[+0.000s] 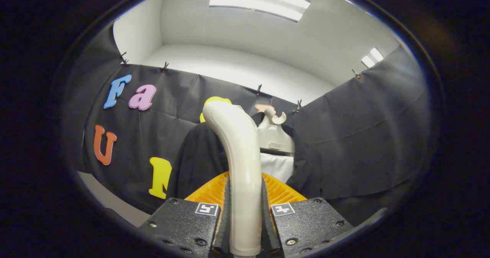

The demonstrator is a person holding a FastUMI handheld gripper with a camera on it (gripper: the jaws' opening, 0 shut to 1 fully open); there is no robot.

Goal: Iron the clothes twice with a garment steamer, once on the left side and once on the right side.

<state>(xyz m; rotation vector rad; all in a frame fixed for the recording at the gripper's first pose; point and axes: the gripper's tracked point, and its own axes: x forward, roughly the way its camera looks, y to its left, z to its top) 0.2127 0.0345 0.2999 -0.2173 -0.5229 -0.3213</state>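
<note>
My gripper [245, 208] is shut on the cream handle of the garment steamer [241, 162], which rises between the fingers [226, 204] and bends away at its top. Beyond the fingers lies the steamer's orange ribbed head [281, 191], spreading to both sides of the handle. Just past it hangs a dark garment [199, 158] over a white inner layer [277, 166], on a cream hanger [273, 135] with a hook on top. The handle hides the middle of the garment.
The booth's black cloth wall [363, 135] stands close behind the garment and wraps around both sides, clipped along its upper edge. A strip of pale floor or table [111, 200] shows low beside the wall. Ceiling lights [260, 1] shine above.
</note>
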